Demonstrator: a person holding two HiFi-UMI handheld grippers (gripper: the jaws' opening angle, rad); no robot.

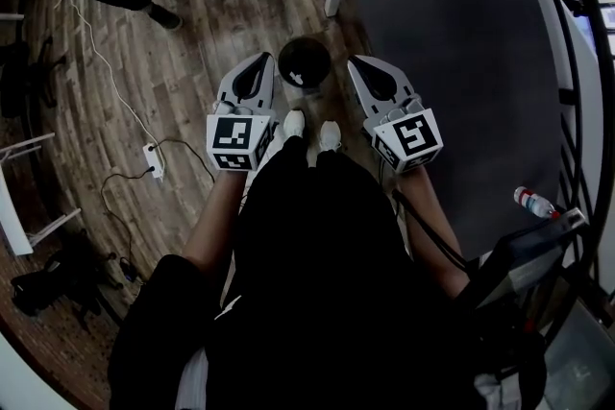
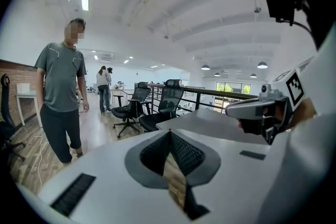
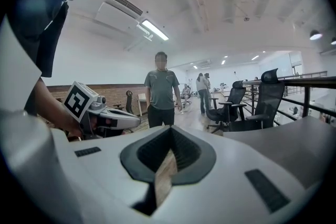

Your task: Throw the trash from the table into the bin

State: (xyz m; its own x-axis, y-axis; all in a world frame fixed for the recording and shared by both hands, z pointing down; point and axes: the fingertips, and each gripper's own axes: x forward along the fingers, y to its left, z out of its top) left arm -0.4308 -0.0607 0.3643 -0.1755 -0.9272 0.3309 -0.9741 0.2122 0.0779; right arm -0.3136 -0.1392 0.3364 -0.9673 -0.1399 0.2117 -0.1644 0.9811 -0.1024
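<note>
A round black bin [image 1: 305, 62] stands on the wood floor just beyond my feet, with a pale scrap showing inside. My left gripper [image 1: 264, 57] and right gripper [image 1: 354, 60] are held side by side above and on either side of it, both pointing roughly level. Each has its jaws shut with nothing between them. In the left gripper view my left gripper [image 2: 169, 134] shows closed tips, and the right gripper [image 2: 262, 109] is alongside. The right gripper view shows my right gripper [image 3: 170, 129] closed, with the left gripper [image 3: 105, 115] beside it. The dark grey table [image 1: 452, 62] is at the right.
A plastic bottle [image 1: 534, 201] lies at the table's near right edge. A person [image 3: 160, 91] in a grey shirt stands ahead on the floor. Black office chairs [image 2: 137, 108] and a railing [image 3: 310, 93] stand behind. A power strip and cables [image 1: 152, 160] lie on the floor at left.
</note>
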